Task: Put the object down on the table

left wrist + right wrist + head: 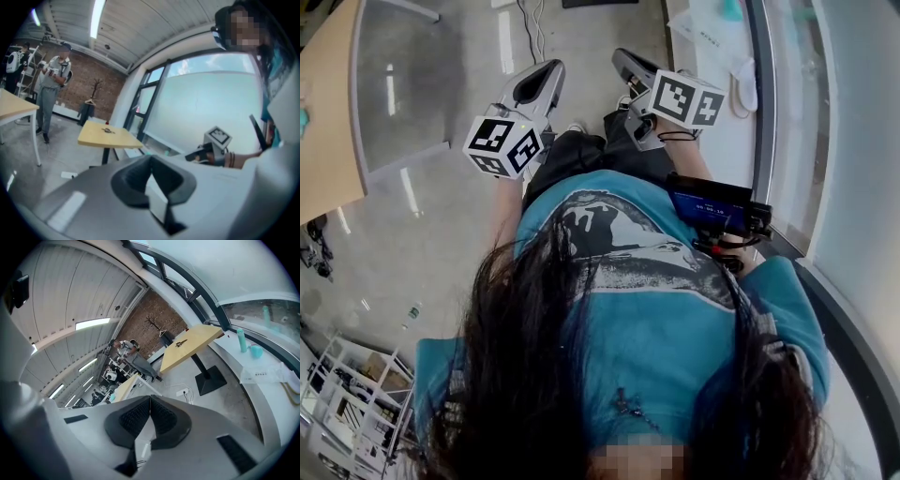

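Both grippers are held out in front of the person over the grey floor, and neither carries anything. In the head view my left gripper (546, 67) and my right gripper (623, 58) point forward side by side, each with its marker cube. Seen from its own camera, the left gripper (151, 157) has its dark pads (133, 180) meeting at the tips with nothing between them. My right gripper (150, 397) is shut the same way, its ribbed pads (136, 418) touching and empty. No object to set down shows in any view.
A wooden table (323, 122) stands at the left of the head view. A yellow pedestal table (190, 348) stands ahead, also in the left gripper view (105, 137). A white sill (262, 380) under the windows carries a teal bottle (241, 340) and papers. Other people stand at the far brick wall (54, 89).
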`<state>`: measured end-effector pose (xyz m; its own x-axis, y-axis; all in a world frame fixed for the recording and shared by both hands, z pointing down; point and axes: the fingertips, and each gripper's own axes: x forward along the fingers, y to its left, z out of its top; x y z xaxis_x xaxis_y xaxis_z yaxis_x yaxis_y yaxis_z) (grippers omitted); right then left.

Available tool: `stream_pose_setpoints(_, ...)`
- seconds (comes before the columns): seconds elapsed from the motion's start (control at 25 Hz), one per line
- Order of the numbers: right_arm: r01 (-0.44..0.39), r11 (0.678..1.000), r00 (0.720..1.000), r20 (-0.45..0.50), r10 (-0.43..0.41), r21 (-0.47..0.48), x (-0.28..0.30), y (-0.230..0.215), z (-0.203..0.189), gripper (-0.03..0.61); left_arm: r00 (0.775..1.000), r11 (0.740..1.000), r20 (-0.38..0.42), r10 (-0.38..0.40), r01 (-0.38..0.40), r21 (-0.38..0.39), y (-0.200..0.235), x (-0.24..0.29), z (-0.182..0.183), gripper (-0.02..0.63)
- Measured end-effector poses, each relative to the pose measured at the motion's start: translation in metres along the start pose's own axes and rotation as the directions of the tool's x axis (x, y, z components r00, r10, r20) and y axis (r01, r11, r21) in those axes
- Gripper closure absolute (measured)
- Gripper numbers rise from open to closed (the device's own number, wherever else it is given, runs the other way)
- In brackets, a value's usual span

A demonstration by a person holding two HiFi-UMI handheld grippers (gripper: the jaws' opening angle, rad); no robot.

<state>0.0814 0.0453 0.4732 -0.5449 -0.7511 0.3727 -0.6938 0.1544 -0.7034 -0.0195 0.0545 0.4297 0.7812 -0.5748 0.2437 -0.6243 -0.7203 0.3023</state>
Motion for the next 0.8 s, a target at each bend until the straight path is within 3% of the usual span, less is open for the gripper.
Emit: stream_pose_setpoints(0.8, 0.028, 0.999, 0.999, 0.032, -0.027, -0.016, -0.007, -0.01, 0.002, 0.565, 0.998, 0.998, 0.028, -0.054, 0.054, 0.018, -0.004, 0.013, 0.0, 0.612)
